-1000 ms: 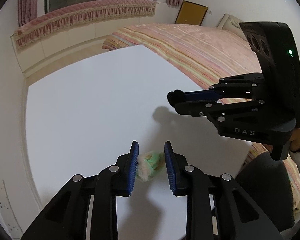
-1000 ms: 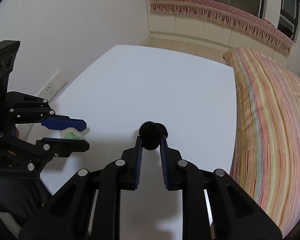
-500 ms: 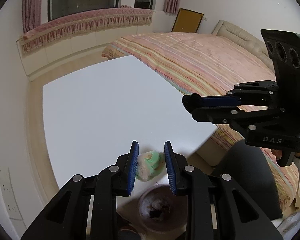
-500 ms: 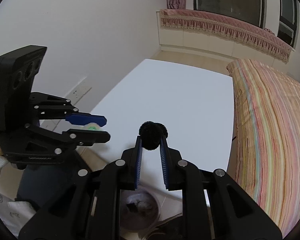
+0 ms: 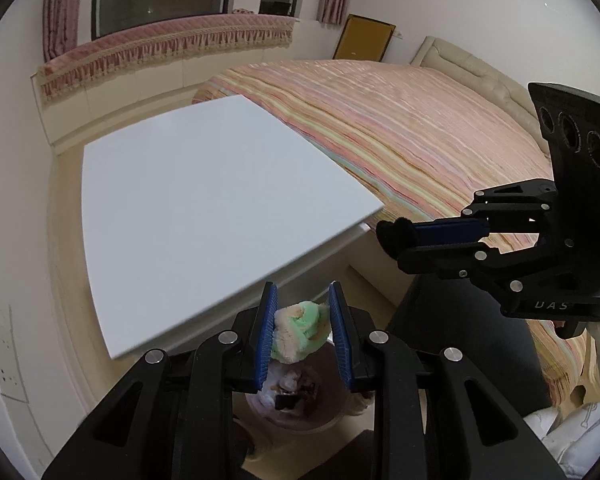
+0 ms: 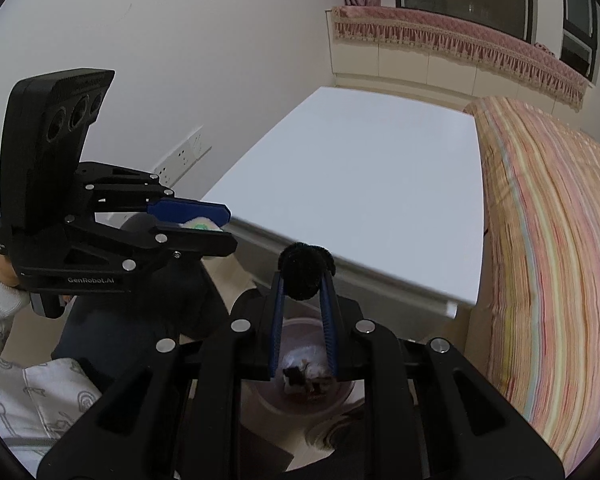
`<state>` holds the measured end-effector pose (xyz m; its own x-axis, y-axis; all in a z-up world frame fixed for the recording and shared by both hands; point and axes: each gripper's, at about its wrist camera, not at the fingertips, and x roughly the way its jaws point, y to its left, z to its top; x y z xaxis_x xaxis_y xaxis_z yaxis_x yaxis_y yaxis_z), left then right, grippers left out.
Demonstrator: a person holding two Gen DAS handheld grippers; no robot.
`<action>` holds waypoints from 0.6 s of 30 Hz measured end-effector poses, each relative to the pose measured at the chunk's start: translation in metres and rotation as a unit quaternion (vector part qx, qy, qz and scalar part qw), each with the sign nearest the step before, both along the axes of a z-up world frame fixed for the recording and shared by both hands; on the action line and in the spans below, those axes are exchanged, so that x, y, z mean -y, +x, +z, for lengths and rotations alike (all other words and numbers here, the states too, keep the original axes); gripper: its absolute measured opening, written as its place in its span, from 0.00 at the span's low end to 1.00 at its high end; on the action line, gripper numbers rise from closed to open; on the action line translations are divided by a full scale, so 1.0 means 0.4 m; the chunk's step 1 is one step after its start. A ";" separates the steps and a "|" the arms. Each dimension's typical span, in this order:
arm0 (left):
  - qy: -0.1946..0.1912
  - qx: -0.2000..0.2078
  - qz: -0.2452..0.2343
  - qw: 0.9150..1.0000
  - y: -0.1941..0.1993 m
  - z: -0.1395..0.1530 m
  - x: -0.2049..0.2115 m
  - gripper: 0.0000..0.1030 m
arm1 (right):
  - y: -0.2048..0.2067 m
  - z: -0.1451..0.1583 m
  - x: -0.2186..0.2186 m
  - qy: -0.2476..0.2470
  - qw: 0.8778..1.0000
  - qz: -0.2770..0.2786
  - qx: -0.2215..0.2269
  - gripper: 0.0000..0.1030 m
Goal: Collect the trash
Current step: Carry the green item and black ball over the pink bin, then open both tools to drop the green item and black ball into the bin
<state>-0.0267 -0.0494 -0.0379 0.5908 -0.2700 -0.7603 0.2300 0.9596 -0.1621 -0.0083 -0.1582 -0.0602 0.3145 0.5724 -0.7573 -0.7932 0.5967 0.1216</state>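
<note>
Both grippers clamp trash, left gripper (image 5: 302,334) a green-cream wad (image 5: 300,330), right gripper (image 6: 303,300) a black pompom (image 6: 305,270), half-hiding the bin (image 5: 296,420).

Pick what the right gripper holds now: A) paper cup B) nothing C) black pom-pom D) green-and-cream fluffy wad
C: the right gripper is shut on the black pom-pom, its pads pressing both sides; the green-and-cream wad sits in the left gripper instead.

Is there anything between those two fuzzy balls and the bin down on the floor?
Nothing visible. The green fuzzy ball in the left claw and the black fuzzy ball in the right claw hang over the open bin, apart from the table.
</note>
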 end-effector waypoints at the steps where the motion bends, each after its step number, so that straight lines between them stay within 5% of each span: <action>1: -0.001 -0.001 -0.001 1.000 -0.006 -0.003 0.002 0.26 | -0.006 -0.005 0.003 0.000 1.000 0.000 -0.002 0.17; 18: -0.004 -0.004 -0.005 1.000 -0.038 -0.022 0.017 0.26 | -0.039 -0.029 0.014 0.003 1.000 0.016 -0.019 0.19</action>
